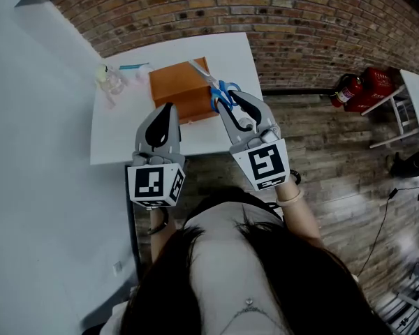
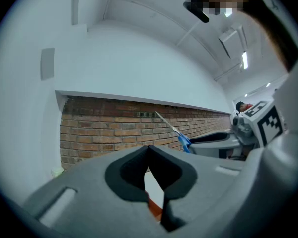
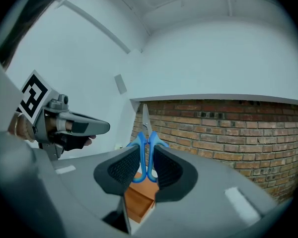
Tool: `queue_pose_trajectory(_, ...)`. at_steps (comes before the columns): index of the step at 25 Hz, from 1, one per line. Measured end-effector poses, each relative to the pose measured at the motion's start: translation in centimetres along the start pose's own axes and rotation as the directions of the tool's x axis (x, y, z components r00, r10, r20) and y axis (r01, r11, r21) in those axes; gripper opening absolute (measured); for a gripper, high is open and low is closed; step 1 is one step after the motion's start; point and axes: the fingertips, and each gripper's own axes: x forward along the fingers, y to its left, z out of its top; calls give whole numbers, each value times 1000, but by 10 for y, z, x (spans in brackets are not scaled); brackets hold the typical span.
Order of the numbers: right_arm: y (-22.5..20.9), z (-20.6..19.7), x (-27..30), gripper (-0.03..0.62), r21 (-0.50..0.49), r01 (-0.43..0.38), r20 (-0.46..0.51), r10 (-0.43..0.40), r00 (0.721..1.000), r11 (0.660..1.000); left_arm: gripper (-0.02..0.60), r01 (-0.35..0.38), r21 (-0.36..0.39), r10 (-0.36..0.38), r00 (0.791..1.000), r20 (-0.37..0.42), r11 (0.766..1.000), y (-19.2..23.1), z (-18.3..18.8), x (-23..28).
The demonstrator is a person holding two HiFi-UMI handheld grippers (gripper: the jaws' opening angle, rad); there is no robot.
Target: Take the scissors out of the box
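Observation:
An open orange box [image 1: 178, 88] stands on the white table [image 1: 202, 139]. Above its right edge my right gripper [image 1: 231, 102] is shut on the blue handles of the scissors [image 1: 222, 92], whose blades point away toward the brick wall. In the right gripper view the scissors [image 3: 146, 150] stand upright between the pads, above the box [image 3: 139, 203]. My left gripper [image 1: 166, 112] hovers at the box's near left corner, shut with nothing in it. From the left gripper view the scissors [image 2: 181, 138] show at the right, and a sliver of the box [image 2: 155, 210] lies below the jaws.
Clear plastic items [image 1: 112, 79] and a teal pen-like thing [image 1: 133, 67] lie at the table's far left. A brick wall backs the table. Red fire extinguishers [image 1: 359, 89] sit on the wooden floor to the right. A white wall runs along the left.

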Motion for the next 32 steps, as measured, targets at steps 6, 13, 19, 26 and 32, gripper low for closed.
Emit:
queue_pose_trajectory(6, -5, 10, -3, 98, -19, 18, 46, -18, 999, 1000, 0, -1, 11, 1, 1000, -14, 1000, -1, -4, 5)
queue_pose_trajectory(13, -8, 22, -6, 98, -42, 27, 80, -23, 997, 999, 0, 19, 13, -18, 999, -26, 1000, -6, -8, 11)
queue_pose_trajectory(19, -8, 26, -8, 98, -43, 29, 103, -25, 994, 999, 0, 53, 3, -53, 998, -34, 999, -15, -15, 17)
queue_pose_trajectory(26, -10, 31, -12, 98, -32, 39, 124, -35, 992, 999, 0, 59, 9, -59, 998, -24, 998, -18, -13, 19)
queue_pose_trajectory(32, -5, 32, -15, 98, -44, 34, 135, -28, 990, 998, 0, 47, 5, -47, 999, -9, 999, -16, -10, 16)
